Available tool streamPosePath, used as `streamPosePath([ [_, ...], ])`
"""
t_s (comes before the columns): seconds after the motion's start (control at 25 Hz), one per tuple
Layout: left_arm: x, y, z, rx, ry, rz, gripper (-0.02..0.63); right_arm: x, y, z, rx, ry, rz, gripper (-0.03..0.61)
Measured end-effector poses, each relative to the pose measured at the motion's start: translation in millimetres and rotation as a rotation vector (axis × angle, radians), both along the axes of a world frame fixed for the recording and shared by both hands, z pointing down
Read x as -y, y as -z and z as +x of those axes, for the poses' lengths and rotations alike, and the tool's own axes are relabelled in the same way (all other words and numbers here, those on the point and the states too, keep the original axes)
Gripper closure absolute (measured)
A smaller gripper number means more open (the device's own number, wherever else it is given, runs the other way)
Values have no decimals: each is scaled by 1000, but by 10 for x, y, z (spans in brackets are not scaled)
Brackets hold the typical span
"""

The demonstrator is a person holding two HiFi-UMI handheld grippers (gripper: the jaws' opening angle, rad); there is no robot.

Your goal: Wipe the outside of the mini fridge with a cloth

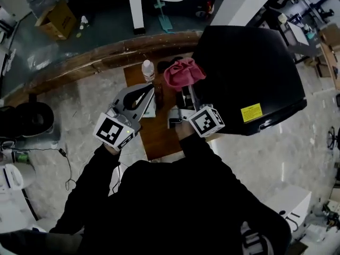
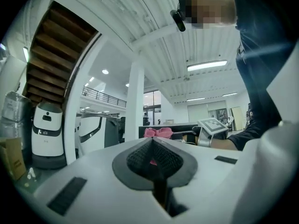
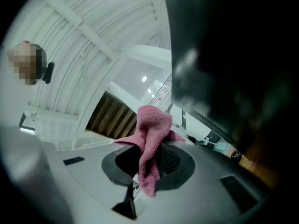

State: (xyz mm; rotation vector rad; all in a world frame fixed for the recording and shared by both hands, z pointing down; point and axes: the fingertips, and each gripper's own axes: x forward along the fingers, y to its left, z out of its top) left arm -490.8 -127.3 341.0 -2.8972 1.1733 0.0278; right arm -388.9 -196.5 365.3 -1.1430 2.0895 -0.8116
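Note:
The black mini fridge (image 1: pixel 249 84) stands at the right of the head view, with a yellow label on its side. My right gripper (image 1: pixel 185 91) is shut on a crumpled pink cloth (image 1: pixel 183 72), held up just left of the fridge. In the right gripper view the cloth (image 3: pixel 150 132) hangs out from between the pads, and the fridge's dark side (image 3: pixel 233 55) looms close at the upper right. My left gripper (image 1: pixel 151 92) is raised beside it to the left, shut and holding nothing. The left gripper view shows the cloth (image 2: pixel 158 132) and the right gripper's marker cube (image 2: pixel 212 125) beyond the left gripper's closed pads (image 2: pixel 140 155).
A clear plastic bottle (image 1: pixel 148 69) stands on a small brown wooden table (image 1: pixel 159 134) under the grippers. A curved wooden edge (image 1: pixel 79 62) runs behind it. A cardboard box (image 1: pixel 56 20) sits at the far left, and white robot bodies (image 2: pixel 46 134) stand beyond.

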Motion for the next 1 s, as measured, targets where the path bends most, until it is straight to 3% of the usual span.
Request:
streamPosePath([
  [0.16,257,70,148,-5,-75,22,609,262,79,293,112,-155,20,520],
  [0.44,519,162,488,-1,-159,44,609,535,-259,803,335,-356,-126,520],
  [0.64,626,-19,607,44,-207,34,609,589,-416,855,464,-380,-145,520],
  [0.84,772,-396,680,75,-222,-16,609,575,-858,889,479,-404,-202,520],
  [1.0,950,-848,797,92,-242,-70,609,680,-1393,881,549,-425,-260,520],
])
